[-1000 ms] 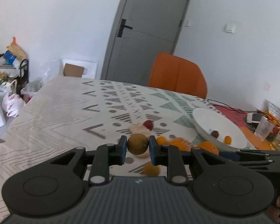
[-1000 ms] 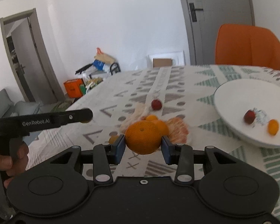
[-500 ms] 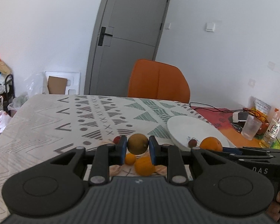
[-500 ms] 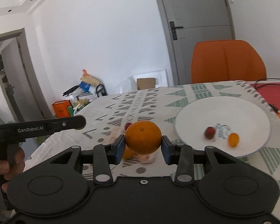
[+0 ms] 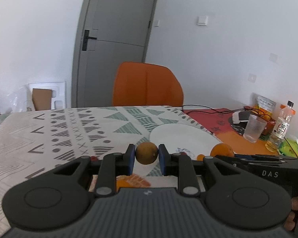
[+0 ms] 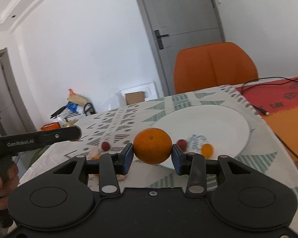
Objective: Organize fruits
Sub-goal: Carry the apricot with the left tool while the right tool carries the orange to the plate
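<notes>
A small brownish-green round fruit (image 5: 146, 153) was gripped between the blue pads of the left gripper (image 5: 146, 156), clear of the table. An orange (image 6: 152, 145) was clamped in the same way by the right gripper (image 6: 152, 154), its pads pressed against both sides of the fruit, also above the table.

Just beyond and to the right of the left gripper's fingertips, a white plate (image 5: 180, 136) was seen on the patterned tablecloth (image 5: 69, 130). In the right wrist view the same plate (image 6: 218, 123) lay directly ahead of the held orange, and on it a small red fruit (image 6: 182, 143) and a small orange fruit (image 6: 207, 150) rested close together, just past the right-hand pad. Left of the right gripper's fingers, another small red fruit (image 6: 105, 146) lay on the cloth. Below the left gripper's fingers, peeled orange segments (image 5: 138, 180) were seen on the cloth.

In the left wrist view the right gripper's black body was visible at the right edge, with the orange (image 5: 222, 150) at its tip. In the right wrist view the left gripper's black body (image 6: 39, 137) extended in from the left, held by a hand (image 6: 4, 180).

Further out, an orange chair (image 5: 147, 84) stood behind the table before a grey door (image 5: 117, 39). To the far right of the left gripper a clear plastic cup (image 5: 254, 129) and a bottle (image 5: 282, 125) stood on a red and orange mat (image 5: 224, 127).
</notes>
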The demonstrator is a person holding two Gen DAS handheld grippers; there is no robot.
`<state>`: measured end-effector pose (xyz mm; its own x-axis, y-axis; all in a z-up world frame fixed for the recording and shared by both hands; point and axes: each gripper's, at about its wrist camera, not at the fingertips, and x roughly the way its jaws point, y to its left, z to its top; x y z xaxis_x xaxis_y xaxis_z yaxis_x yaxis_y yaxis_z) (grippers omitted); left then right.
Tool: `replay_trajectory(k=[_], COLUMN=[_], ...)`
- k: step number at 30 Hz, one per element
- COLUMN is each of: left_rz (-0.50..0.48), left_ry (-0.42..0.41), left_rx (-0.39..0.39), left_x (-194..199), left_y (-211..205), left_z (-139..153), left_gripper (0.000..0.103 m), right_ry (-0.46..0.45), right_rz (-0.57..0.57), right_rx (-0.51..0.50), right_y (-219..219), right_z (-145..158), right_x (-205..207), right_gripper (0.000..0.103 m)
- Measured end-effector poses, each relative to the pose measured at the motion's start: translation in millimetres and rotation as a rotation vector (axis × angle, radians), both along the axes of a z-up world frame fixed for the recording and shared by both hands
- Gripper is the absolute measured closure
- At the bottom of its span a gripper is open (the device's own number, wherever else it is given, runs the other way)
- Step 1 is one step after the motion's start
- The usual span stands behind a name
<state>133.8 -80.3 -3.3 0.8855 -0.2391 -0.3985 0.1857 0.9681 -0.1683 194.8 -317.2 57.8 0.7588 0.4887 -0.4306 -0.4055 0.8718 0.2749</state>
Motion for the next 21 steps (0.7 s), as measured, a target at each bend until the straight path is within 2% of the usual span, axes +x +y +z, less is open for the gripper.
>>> replay_trajectory(k=[21], left_rz=[-0.127], left_ry=[0.061], left_rx=[0.052], left_x=[59], left_y=[-67], left_z=[-15], left_gripper=[0.079], right_ry=[0.038], right_rz=[-0.145], right_rx=[0.034], right_y=[-57], right_z=[-23], right_x=[24], right_gripper=[0.064])
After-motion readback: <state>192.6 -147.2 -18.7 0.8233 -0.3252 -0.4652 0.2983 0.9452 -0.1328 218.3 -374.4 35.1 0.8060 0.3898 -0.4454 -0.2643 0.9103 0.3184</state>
